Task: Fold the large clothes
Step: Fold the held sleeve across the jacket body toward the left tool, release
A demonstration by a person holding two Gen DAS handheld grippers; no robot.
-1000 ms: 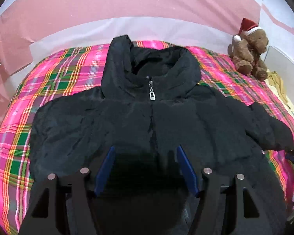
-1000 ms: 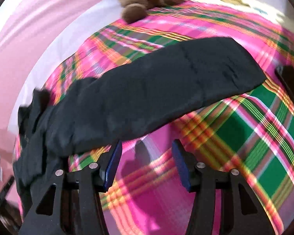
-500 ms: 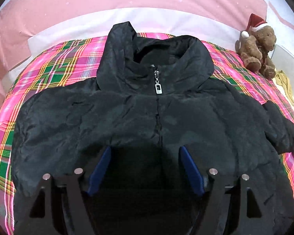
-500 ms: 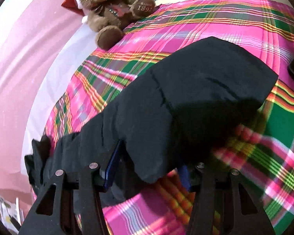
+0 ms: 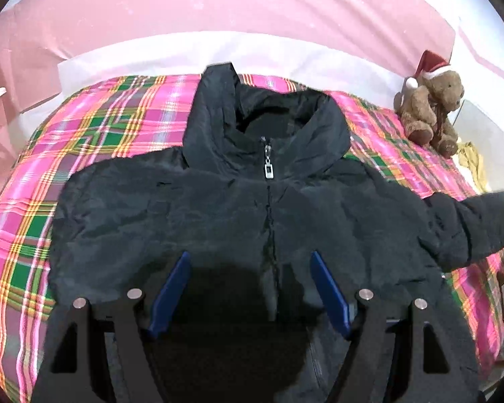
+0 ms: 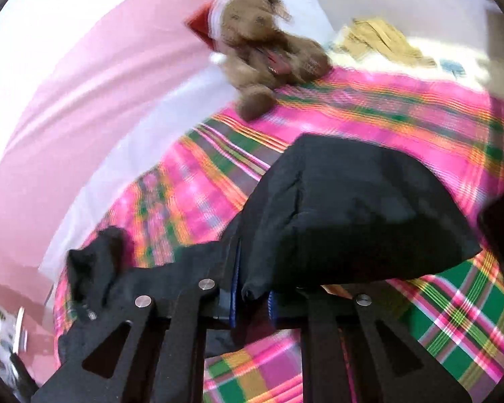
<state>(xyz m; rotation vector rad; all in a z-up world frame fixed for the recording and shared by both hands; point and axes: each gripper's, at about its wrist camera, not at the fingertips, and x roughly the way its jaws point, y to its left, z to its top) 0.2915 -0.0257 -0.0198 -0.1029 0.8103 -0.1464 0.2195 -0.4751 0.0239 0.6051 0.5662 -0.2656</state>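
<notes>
While one jacket [image 5: 252, 208] lies spread, two grippers work.

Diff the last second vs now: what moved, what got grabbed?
The right gripper has just been closing and is now shut on the jacket's sleeve, lifting it off the plaid blanket. The left gripper stays open above the jacket body; the teddy bear is unmoved.

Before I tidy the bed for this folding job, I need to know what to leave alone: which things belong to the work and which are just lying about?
Part of the job:
- black jacket
- its sleeve, pinched in the right tool
- left tool, open above the jacket

Just lying about:
- teddy bear
- yellowish cloth
- plaid blanket
</notes>
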